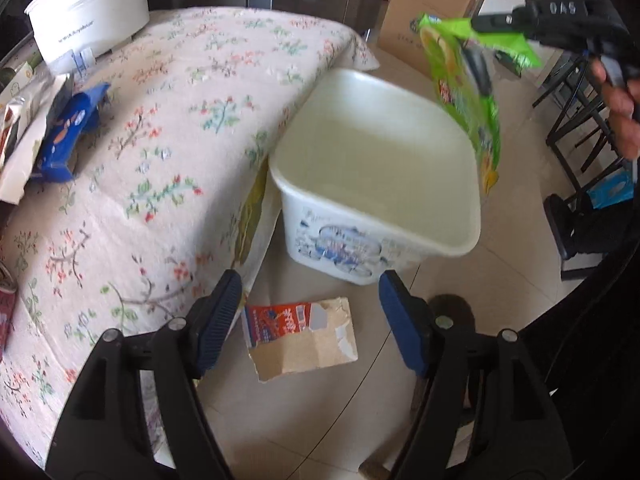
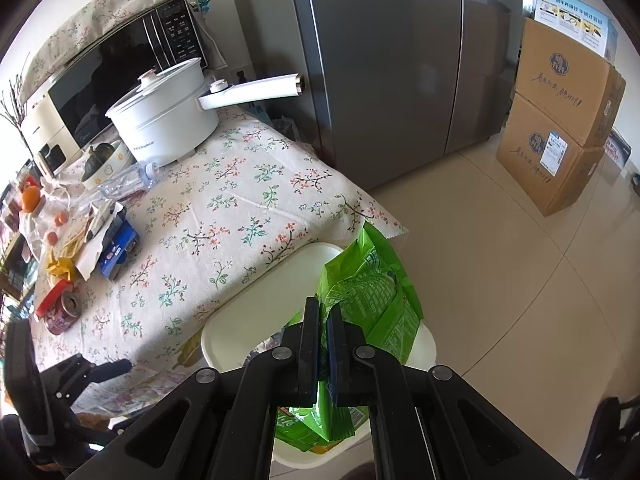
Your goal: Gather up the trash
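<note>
Right tool (image 2: 324, 320) pinching a green bag (image 2: 372, 292) over the white bin (image 1: 372, 184); left tool (image 1: 310, 320) spread and empty.

The right tool's fingers are pressed together on the bag's top edge, and the bag hangs over the bin's far side. Between the left tool's spread fingers, lower down, a torn piece of cardboard packaging (image 1: 300, 340) lies on the floor (image 1: 500, 280), just short of the bin. To that tool's left, the cloth-covered worktop (image 1: 180, 140) carries a blue wrapper (image 1: 68, 132) and a white pot (image 1: 88, 12).

Each tool (image 1: 308, 320) is black with round silver screws and ribbed dark-blue pads (image 1: 218, 320).
</note>
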`<state>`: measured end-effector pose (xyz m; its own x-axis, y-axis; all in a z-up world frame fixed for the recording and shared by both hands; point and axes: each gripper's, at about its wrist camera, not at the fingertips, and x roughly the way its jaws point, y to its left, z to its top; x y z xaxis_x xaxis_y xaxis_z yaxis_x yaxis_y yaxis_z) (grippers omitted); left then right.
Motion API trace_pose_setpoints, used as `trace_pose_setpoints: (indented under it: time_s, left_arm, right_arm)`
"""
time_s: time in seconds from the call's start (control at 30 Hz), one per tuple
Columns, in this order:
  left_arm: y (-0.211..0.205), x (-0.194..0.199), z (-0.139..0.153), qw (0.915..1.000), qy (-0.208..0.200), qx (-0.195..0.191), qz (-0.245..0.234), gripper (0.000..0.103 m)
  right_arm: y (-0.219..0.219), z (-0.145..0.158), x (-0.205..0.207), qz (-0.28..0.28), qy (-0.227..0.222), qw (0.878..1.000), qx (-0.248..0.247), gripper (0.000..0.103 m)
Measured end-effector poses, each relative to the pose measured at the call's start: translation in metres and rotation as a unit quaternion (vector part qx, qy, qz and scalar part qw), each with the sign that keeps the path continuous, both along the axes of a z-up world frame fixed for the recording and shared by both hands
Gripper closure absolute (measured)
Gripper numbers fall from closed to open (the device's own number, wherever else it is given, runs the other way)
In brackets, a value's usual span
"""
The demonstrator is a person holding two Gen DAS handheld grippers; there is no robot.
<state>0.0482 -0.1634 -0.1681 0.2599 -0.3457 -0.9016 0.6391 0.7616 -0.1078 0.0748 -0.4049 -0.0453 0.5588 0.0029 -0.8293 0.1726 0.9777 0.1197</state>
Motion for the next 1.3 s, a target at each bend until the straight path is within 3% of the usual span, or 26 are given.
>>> trace_pose_setpoints:
  time_s: [0.1,0.3,0.4,0.6,0.77,0.87,0.93,0.97,1.17,1.3]
  left_arm:
    - [0.017,-0.012,-0.051,0.998,0.041,0.045,0.013,0.031]
    - [0.056,-0.015,-0.137,0.9924,0.071,0.077,0.065,0.032]
    - [0.067,-0.008,-0.166,0.9904,0.08,0.064,0.093,0.033]
    - [0.053,0.005,-0.213,0.9911,0.077,0.07,0.083,0.044]
    - [0.055,0.017,-0.247,0.987,0.099,0.082,0.097,0.051]
    - [0.056,0.019,-0.258,0.9852,0.118,0.077,0.098,0.065]
    - [0.054,0.018,-0.261,0.984,0.133,0.07,0.096,0.083]
    - [0.053,0.017,-0.26,0.9835,0.141,0.064,0.093,0.097]
    - [0.03,-0.013,-0.226,0.9902,0.12,0.045,0.055,0.102]
    - [0.021,-0.028,-0.185,0.9948,0.093,0.016,0.039,0.102]
  right_arm:
    - [-0.001,-0.002,-0.003,0.006,0.003,1.0,0.005,0.098]
    - [-0.001,-0.004,-0.006,0.017,0.008,1.0,0.006,0.098]
    - [0.0,-0.006,-0.004,0.022,0.01,1.0,0.007,0.098]
    - [0.005,-0.011,0.001,0.027,0.017,0.999,0.009,0.098]
    - [0.009,-0.018,0.004,0.031,0.029,0.999,0.004,0.098]
    - [0.01,-0.021,0.004,0.032,0.034,0.999,0.001,0.098]
    - [0.01,-0.021,0.005,0.032,0.036,0.999,-0.001,0.098]
    - [0.01,-0.022,0.004,0.031,0.037,0.999,-0.002,0.098]
    - [0.005,-0.02,-0.001,0.018,0.033,0.999,-0.004,0.098]
    - [0.001,-0.016,-0.005,0.008,0.025,1.0,0.0,0.098]
